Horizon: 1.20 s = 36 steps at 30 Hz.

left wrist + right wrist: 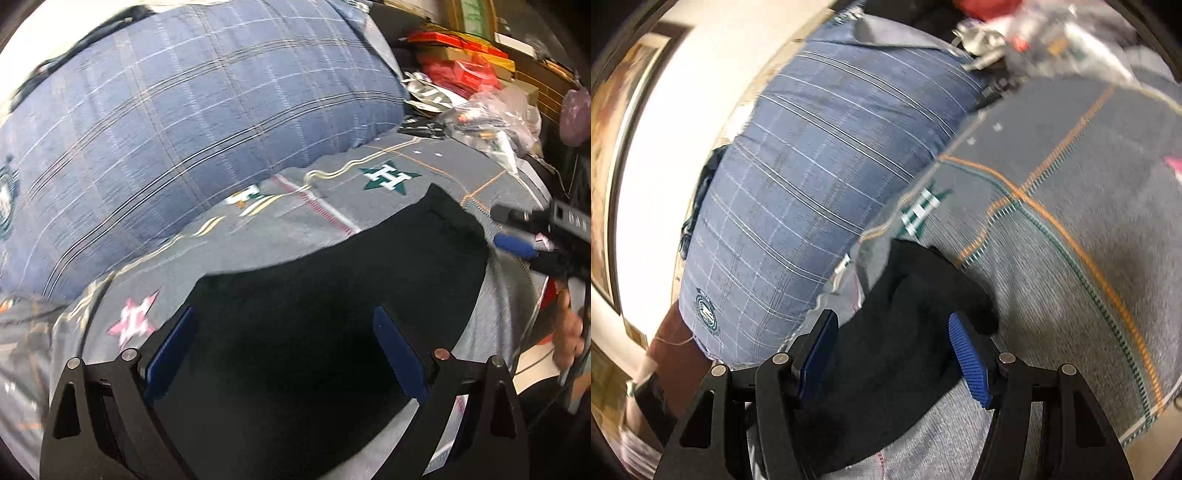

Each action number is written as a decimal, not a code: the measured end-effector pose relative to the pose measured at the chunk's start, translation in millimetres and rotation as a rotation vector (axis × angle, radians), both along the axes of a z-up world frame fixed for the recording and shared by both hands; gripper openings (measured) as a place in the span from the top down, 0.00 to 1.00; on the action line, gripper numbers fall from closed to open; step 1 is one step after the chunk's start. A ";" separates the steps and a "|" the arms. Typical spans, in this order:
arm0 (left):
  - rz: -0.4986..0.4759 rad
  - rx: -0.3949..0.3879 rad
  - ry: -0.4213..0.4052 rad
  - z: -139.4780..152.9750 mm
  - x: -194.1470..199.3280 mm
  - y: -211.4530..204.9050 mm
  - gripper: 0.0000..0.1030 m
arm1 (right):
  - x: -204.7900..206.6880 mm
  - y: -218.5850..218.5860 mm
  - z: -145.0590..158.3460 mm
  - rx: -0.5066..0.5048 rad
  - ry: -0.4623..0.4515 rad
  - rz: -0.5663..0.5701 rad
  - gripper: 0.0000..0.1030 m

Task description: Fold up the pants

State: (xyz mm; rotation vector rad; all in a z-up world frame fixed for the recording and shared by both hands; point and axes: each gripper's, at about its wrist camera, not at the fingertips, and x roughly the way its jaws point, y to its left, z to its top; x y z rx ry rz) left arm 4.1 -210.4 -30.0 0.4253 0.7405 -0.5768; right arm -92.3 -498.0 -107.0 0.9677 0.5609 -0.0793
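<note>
On a bed spread with a grey blanket (258,236), black pants (332,280) lie flat in a dark, roughly squared shape, seen from the left wrist camera. Left gripper (284,354) hangs low over the near part of the pants, its jaws wide apart, blue pads (399,354) showing on both sides with nothing between them but the cloth below. Whether the tips touch the fabric cannot be told. Right gripper (894,354) also has its jaws wide, straddling a bunched edge of the pants (908,302) in its own view; in the left view it appears at the right edge (532,236), beside the far corner of the pants, with the person's hand (570,332) below it.

A large blue plaid pillow (177,140) lies on the blanket just behind the pants, close to their far edge but apart from it. The blanket carries stitched star emblems: a green one (388,177) between pillow and pants, a pink one (135,321) just left of the left gripper. Beyond the pillow's right end sits a heap of clutter: red packets (461,74), clear plastic bags (491,114) and boxes. A pale wall (683,129) rises behind the pillow in the right view. Both frames are blurred.
</note>
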 end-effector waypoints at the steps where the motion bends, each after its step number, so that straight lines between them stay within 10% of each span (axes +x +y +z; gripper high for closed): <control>1: -0.018 0.002 0.007 0.1 3.2 -6.5 0.06 | -0.7 -2.4 -4.1 0.034 0.000 0.008 0.38; 27: -0.370 0.060 0.278 -67.0 73.6 -155.5 0.06 | 21.7 -24.2 -43.2 0.184 0.123 -0.037 0.39; 31: -0.410 0.068 0.273 -73.9 66.3 -159.3 0.10 | 28.2 -25.1 -44.3 0.144 0.150 -0.035 0.67; 36: -0.440 0.026 0.293 -67.9 64.2 -158.9 0.42 | 30.6 -26.8 -47.2 0.140 0.146 -0.020 0.83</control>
